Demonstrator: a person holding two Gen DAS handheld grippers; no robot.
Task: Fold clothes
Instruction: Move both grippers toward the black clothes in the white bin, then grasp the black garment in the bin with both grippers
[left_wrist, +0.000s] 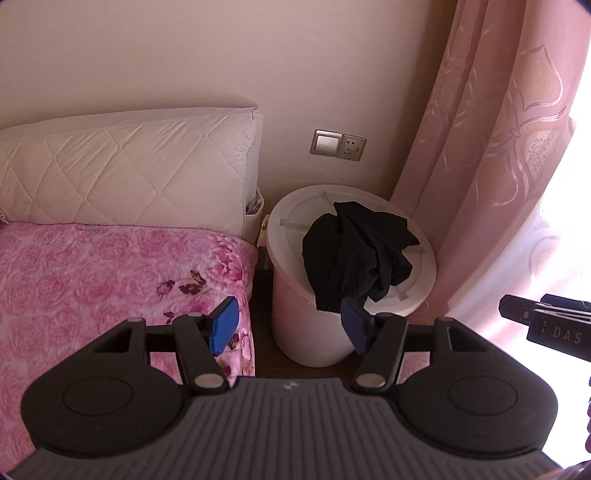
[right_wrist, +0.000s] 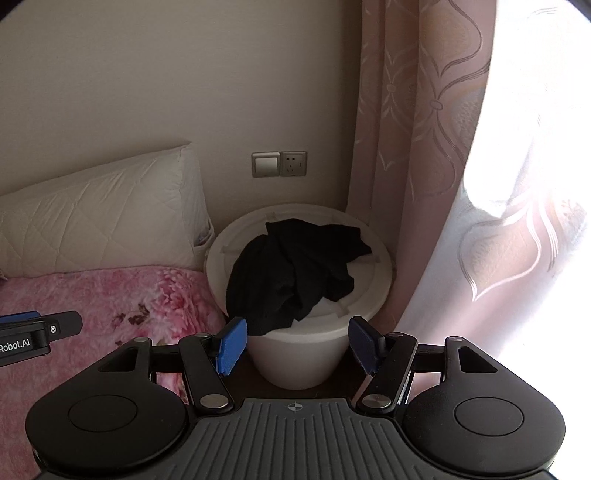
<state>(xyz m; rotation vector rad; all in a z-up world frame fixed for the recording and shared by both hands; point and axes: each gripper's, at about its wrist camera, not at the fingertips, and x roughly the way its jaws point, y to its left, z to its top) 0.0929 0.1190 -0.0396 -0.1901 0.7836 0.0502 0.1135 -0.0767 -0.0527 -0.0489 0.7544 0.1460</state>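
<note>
Both tools, left (left_wrist: 290, 325) and right (right_wrist: 297, 345), gape empty; crumpled black garment (left_wrist: 354, 254) hides its shape atop white bucket (left_wrist: 306, 332).

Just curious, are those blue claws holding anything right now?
No. The left claw and right claw are both open and empty; the black garment lies untouched on the white bucket.

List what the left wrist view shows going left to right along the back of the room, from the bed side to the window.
Quilted white pillow → wall switch and socket → white bucket with the black garment crumpled on top → pink curtain.
</note>
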